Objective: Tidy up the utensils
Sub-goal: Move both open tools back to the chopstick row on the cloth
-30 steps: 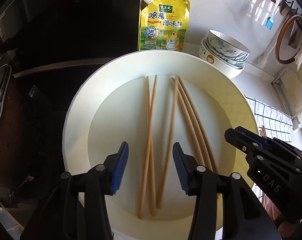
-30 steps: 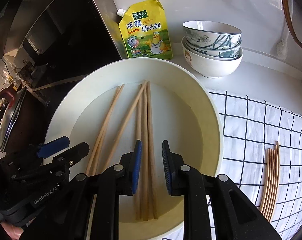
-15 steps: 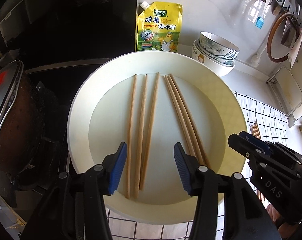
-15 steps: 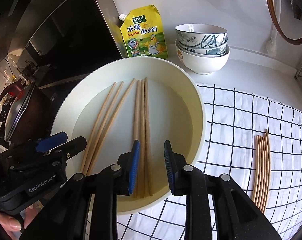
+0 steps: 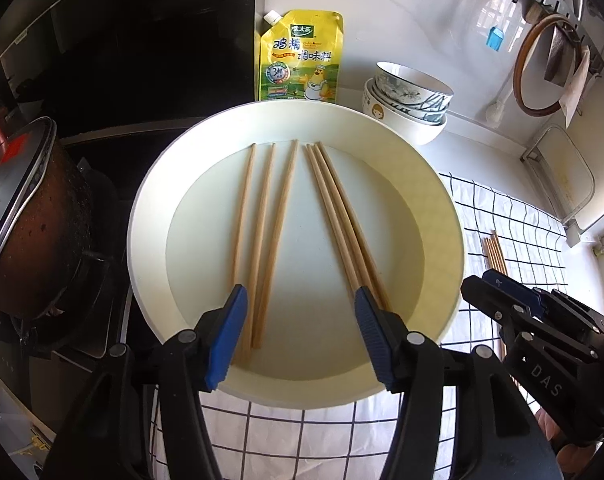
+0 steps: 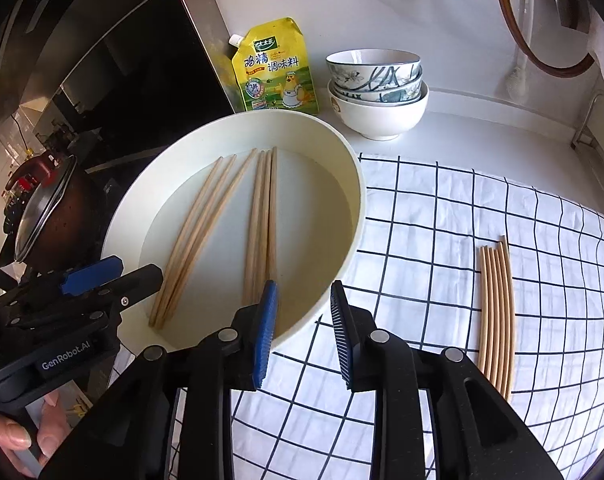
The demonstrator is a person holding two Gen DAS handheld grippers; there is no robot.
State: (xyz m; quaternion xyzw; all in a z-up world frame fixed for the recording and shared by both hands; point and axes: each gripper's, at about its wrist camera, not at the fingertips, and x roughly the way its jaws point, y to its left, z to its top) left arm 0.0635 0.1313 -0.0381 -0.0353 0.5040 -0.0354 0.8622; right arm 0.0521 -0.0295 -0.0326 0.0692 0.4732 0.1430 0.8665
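Tongs, left view: left tongs [image 5: 300,334] stand apart with nothing clamped, jaws having just been opening; they hang over the near rim of the cream basin [image 5: 441,216].
Chopsticks, left trio [image 5: 262,236]: three loose sticks fanned in the basin, near ends just beside the left pad.
Chopsticks, right trio [image 5: 343,226]: three sticks lying touching, near ends by the right pad.
Neighbours: seasoning pouch [image 5: 300,56] and stacked bowls [image 5: 407,100] beyond the basin; dark pot [image 5: 34,216] to the side; right tongs' body low at the edge of the view.

Tongs, right view: right tongs [image 6: 302,320] slightly apart, empty, jaws having just been opening; they sit above the basin's [image 6: 353,184] near rim, where it meets the checked cloth [image 6: 441,216] on the table.
Sorted bundle [image 6: 497,312]: chopsticks already laid side by side on the cloth, well apart from the basin.
Remaining stock: six sticks in the basin, two groups of three.
Person's hand [image 6: 26,436]: seen holding the left tool's grip.

Risk, judged: round sticks may roll or scissor out if pinched near one end.
Risk, judged: a narrow opening may take one stick and scatter its neighbours.
Risk, judged: a pad catching the rim could tip or shove the basin towards the pot.
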